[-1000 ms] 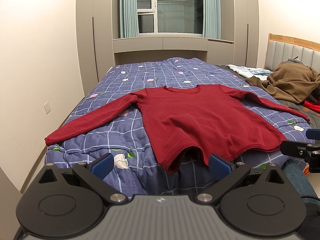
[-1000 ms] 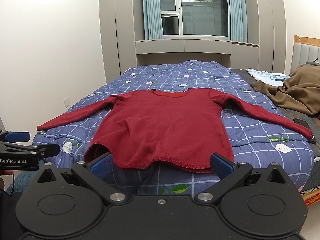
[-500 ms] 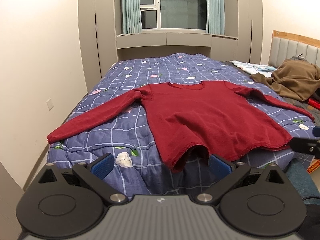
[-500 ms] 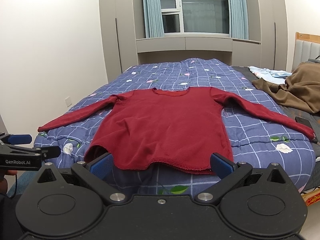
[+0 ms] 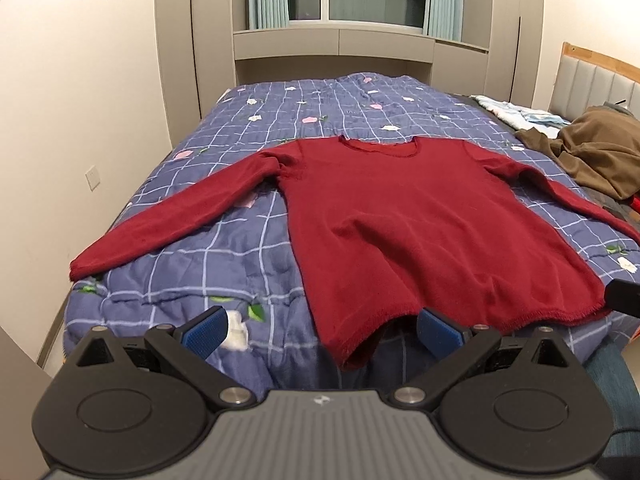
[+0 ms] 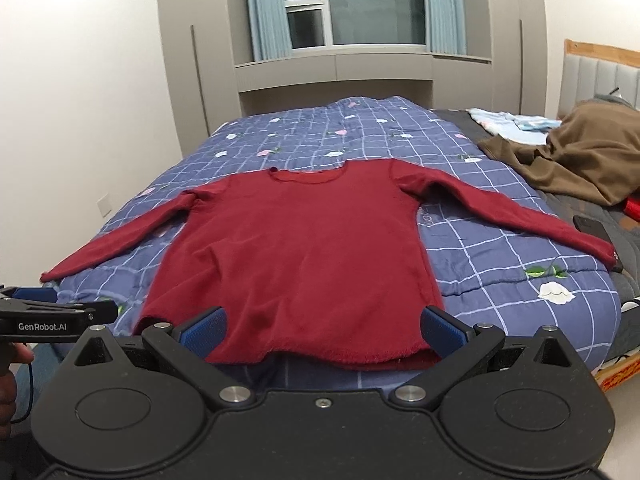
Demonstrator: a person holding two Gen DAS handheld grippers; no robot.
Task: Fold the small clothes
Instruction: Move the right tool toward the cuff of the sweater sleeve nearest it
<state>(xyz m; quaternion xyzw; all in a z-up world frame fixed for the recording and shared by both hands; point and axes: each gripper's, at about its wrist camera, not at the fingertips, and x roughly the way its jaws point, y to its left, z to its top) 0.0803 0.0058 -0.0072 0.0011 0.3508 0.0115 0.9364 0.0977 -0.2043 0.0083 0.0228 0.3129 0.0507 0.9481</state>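
A dark red long-sleeved sweater (image 5: 420,224) lies flat on the blue checked quilt (image 5: 240,248), neck away from me, both sleeves spread out. Its hem hangs over the bed's near edge. It also shows in the right wrist view (image 6: 296,248). My left gripper (image 5: 320,330) is open and empty, just before the hem's left corner. My right gripper (image 6: 322,326) is open and empty, its blue pads (image 6: 440,326) on either side of the hem's middle and right part. The left gripper also shows at the left edge of the right wrist view (image 6: 52,312).
A brown garment (image 6: 580,160) is heaped at the right by the headboard, with light blue clothes (image 6: 508,122) beyond it. A dark phone (image 6: 596,228) lies near the right sleeve's cuff. Wardrobes and a window stand behind the bed; a wall is at the left.
Both grippers have moved forward and tilted down toward the sweater's hem, which now fills more of each view. The sweater has not moved. Both stay open.
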